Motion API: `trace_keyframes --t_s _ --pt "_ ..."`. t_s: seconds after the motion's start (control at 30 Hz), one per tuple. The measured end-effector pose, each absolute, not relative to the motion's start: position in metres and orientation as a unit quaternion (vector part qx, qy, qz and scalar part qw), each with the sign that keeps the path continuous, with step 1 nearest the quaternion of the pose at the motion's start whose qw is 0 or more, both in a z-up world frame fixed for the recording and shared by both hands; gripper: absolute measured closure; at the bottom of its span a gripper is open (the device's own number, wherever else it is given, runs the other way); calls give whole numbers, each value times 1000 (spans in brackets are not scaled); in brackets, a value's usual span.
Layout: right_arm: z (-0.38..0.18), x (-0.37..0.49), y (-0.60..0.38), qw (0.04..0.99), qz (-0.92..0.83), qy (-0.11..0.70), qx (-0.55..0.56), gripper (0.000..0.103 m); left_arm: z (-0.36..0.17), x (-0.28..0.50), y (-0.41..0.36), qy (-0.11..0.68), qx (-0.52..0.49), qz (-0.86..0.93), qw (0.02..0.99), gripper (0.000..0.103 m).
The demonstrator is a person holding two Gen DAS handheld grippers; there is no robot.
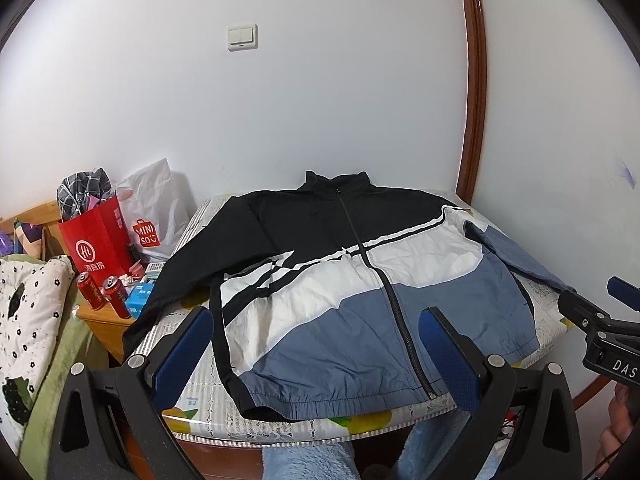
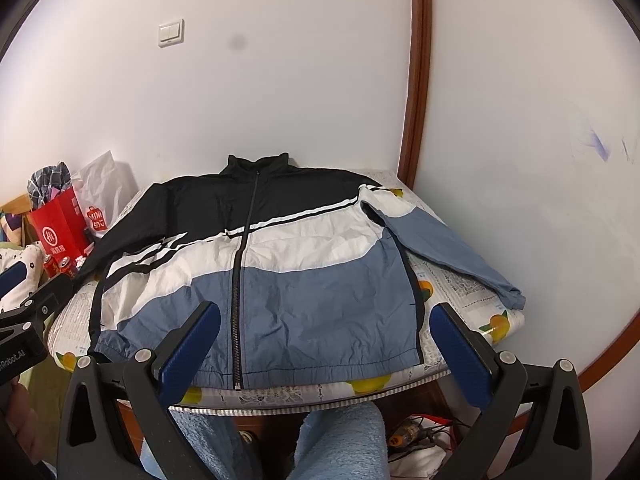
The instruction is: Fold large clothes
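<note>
A: Nearest first: left tool [image 1: 314,354] spread wide, nothing between its blue pads, poised above the near hem. Right tool [image 2: 326,346] likewise gaping and empty, level with the hem's right half.

B: And the garment?

A: Jacket [image 2: 256,264] laid flat, front up, zipped, on the counter [image 2: 460,288] with its fruit-print cover. Hem [image 2: 304,372] along the near edge, collar [image 2: 258,164] toward the wall.

B: Sleeves?

A: 2, both spread out. Blue sleeve [image 2: 448,248] angled out to the right, cuff near the counter's corner. Black sleeve [image 1: 168,280] trailing off the left edge, toward the bedside clutter.

B: Further back?

A: Red bag [image 1: 96,240], white bag [image 1: 156,212] and 2 red cans [image 1: 104,292] left of the counter; light switch [image 1: 242,37] on the wall beyond.

B: Step in hand?

A: Judging by the layout, the very start: no fold made yet, nothing gripped.

B: Next move?

A: Probably a pinch on each sleeve, or on a shoulder and hem corner, then a carry across the chest. Calls for closing on thin, slippery fabric only, not the cover beneath. Worth retrieving the overhanging black sleeve early, lest it drag.
</note>
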State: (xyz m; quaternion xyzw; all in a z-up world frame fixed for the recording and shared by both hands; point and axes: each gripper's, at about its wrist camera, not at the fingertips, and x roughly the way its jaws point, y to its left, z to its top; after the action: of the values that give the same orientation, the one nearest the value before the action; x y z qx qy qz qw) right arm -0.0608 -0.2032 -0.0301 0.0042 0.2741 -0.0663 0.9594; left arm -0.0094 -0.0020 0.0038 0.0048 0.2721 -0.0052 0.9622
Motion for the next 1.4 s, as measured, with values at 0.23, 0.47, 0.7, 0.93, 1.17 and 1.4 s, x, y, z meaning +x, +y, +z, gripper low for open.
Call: trace_keyframes --t_s 0.23,0.47,0.7,0.93,1.17,1.4 --pt "-30 -62 -204 960 -68 273 5 0 3 -13 -1 270 6 -4 963 0" --pt "-29 -64 -203 961 -66 270 5 0 2 -14 -2 267 6 -3 964 0" --pt "-29 -65 -204 961 -66 269 5 0 3 -14 -4 267 7 -2 964 0" --pt "-29 -65 -203 961 -65 268 4 0 3 -14 -5 270 7 -1 963 0" --pt "-29 -65 -202 961 -65 268 4 0 3 -13 -5 267 8 -1 964 0" --pt "-30 -66 -201 962 -64 266 2 0 3 -14 -3 268 6 -1 963 0"
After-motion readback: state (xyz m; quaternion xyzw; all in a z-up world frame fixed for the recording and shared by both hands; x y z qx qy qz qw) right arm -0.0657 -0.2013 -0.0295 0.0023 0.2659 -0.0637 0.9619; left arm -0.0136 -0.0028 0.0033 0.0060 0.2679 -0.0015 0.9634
